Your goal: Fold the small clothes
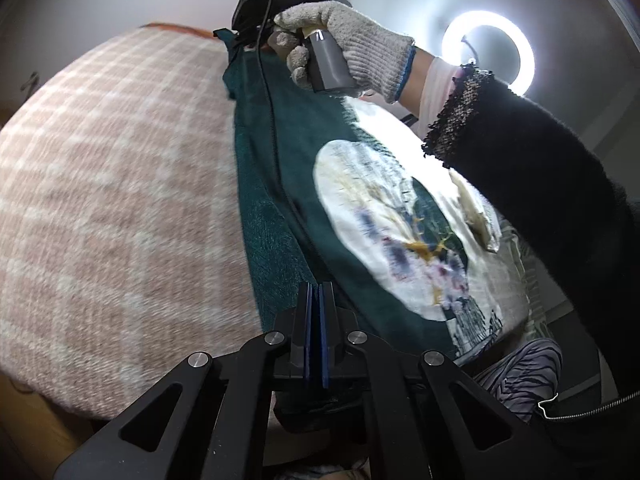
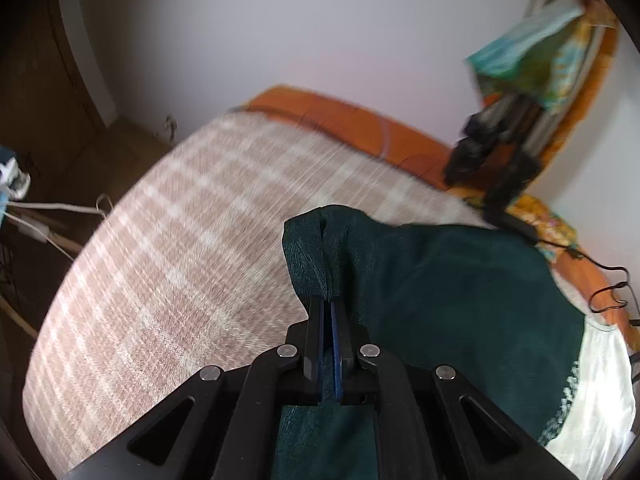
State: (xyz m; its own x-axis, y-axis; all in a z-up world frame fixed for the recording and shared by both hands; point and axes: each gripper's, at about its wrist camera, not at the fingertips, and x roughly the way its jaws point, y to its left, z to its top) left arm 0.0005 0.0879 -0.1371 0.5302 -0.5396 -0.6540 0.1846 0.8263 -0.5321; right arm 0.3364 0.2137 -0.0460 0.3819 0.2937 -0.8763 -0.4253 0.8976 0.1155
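A dark green garment [image 1: 280,184] with a round white printed patch [image 1: 384,220] hangs stretched in the air above the bed. My left gripper [image 1: 316,292] is shut on its near edge. The right gripper's body, held by a gloved hand [image 1: 344,52], shows at the top of the left wrist view, at the garment's far end. In the right wrist view my right gripper [image 2: 329,300] is shut on a bunched corner of the green garment [image 2: 440,300], whose white part [image 2: 600,380] shows at the lower right.
The bed has a pink and white checked blanket [image 1: 112,208], also seen in the right wrist view [image 2: 180,260], with an orange sheet [image 2: 344,116] at its far edge. A ring light [image 1: 488,52] glows at the right. A tripod [image 2: 500,152] and cables [image 2: 600,280] stand at the bed's far right. A wooden floor with cords [image 2: 40,216] is to the left.
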